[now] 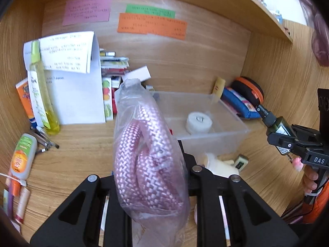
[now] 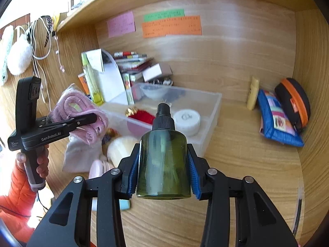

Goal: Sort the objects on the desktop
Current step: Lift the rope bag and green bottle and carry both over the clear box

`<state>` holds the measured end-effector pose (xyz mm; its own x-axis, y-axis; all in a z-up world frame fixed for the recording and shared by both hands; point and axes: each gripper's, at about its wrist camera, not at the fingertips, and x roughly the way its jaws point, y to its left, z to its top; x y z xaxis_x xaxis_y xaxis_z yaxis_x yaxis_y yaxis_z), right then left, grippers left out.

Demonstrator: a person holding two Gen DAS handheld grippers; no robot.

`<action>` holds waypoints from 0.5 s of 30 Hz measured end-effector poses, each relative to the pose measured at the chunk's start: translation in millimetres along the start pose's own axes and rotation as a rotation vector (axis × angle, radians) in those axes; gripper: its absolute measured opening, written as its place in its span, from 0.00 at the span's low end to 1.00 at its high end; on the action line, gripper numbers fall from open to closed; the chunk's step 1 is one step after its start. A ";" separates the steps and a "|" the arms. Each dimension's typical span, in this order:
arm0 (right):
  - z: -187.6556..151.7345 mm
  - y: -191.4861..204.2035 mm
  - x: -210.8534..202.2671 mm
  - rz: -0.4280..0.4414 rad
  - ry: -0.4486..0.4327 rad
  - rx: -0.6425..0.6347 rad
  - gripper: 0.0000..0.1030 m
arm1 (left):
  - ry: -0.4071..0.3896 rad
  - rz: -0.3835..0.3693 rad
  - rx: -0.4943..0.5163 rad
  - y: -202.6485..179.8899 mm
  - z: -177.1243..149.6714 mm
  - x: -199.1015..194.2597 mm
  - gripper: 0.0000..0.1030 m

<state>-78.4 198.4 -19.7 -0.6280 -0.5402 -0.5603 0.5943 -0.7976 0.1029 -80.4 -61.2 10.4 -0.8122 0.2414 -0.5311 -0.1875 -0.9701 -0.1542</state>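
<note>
We've got the left gripper (image 2: 86, 121) clamped on a bagged pink rope (image 1: 148, 164), held up right in front of the clear bin (image 2: 213, 111). The right gripper (image 2: 164, 173) is squeezing a green spray bottle (image 2: 164, 160) just short of the bin. A white tape roll (image 2: 187, 121) sits inside it, and past the bin's right end a blue pouch (image 2: 277, 119) leans by the wall.

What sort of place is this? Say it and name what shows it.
Probably a home study desk set in a wooden alcove: colored paper notes stuck on the back panel, a shelf overhead, and toiletries, pouches and a clear plastic bin of small items on the desktop.
</note>
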 end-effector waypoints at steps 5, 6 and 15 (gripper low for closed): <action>17.3 2.0 3.5 0.004 -0.031 -0.002 0.37 | -0.056 0.019 0.007 1.9 18.2 -12.9 0.19; 20.2 2.3 5.2 0.007 -0.034 -0.002 0.37 | -0.066 0.017 0.009 2.7 21.2 -15.3 0.19; 41.7 4.5 23.7 0.013 -0.037 0.005 0.37 | -0.120 0.005 0.021 4.7 43.2 -18.7 0.19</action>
<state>-111.5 170.8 1.8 -0.6381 -0.5603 -0.5281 0.6006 -0.7914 0.1140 -89.9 -71.4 55.6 -0.8734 0.2326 -0.4278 -0.1934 -0.9720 -0.1336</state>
